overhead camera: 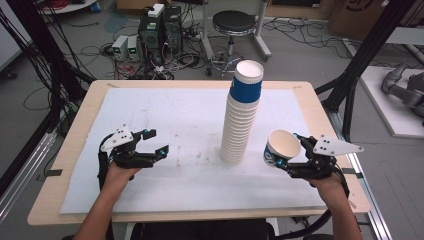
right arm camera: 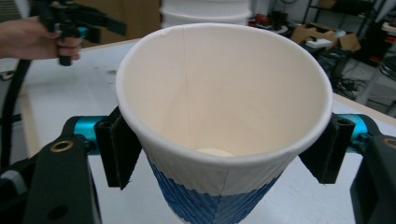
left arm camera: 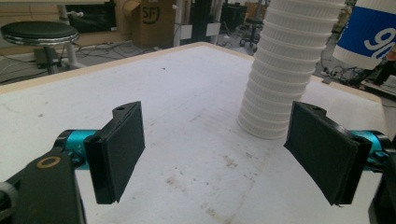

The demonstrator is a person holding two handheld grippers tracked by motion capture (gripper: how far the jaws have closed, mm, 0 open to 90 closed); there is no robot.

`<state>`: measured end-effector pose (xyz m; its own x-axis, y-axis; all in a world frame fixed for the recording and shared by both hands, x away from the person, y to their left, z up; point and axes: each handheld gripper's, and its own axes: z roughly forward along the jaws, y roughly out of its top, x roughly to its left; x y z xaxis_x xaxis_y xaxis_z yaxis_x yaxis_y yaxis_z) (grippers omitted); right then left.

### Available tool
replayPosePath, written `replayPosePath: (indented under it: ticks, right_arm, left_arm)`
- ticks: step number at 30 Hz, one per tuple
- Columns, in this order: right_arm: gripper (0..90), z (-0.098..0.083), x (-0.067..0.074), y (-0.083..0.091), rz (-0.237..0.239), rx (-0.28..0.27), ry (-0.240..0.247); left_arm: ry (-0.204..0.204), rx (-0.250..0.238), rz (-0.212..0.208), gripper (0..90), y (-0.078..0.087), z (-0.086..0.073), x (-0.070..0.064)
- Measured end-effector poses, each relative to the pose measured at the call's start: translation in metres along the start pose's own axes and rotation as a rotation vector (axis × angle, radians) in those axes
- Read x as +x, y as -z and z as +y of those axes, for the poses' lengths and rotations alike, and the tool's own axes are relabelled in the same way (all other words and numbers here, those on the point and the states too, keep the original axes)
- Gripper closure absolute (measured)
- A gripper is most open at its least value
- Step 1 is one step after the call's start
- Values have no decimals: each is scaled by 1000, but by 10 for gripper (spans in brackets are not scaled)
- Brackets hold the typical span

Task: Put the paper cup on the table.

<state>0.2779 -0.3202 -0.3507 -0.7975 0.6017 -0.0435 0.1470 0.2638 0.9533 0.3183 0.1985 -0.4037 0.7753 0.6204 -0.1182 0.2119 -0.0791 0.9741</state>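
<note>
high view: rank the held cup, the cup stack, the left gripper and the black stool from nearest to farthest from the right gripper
1. held cup: clamped in the right gripper, at the table's right side.
2. cup stack: just left of it, mid-table.
3. left gripper: across the table, left side.
4. black stool: on the floor beyond the table's far edge.

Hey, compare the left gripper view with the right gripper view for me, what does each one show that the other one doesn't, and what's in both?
Left gripper view alone: the left gripper with its jaws wide apart over the stained white mat, the ribbed lower part of the cup stack down to its base, and a black stool.

Right gripper view alone: the right gripper shut on the paper cup, with the cup's bare inside facing the camera, and the person's other hand farther off.

Both: the cup stack, the held blue-and-white cup, the white mat, the cluttered room.
</note>
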Motion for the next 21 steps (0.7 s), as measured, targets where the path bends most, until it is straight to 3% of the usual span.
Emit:
replayPosePath:
  ticks: [6, 14, 21]
  right_arm:
    - [249, -12, -27, -21, -90, 25, -80]
    - [249, -23, -57, -54, -210, 96, -147]
    - [243, -39, -70, -78, -258, 164, -203]
  left_arm:
    - [3, 0, 24, 194, 1, -4, 2]
    - [10, 13, 27, 194, -2, -7, 3]
    - [7, 21, 27, 194, -3, -8, 3]
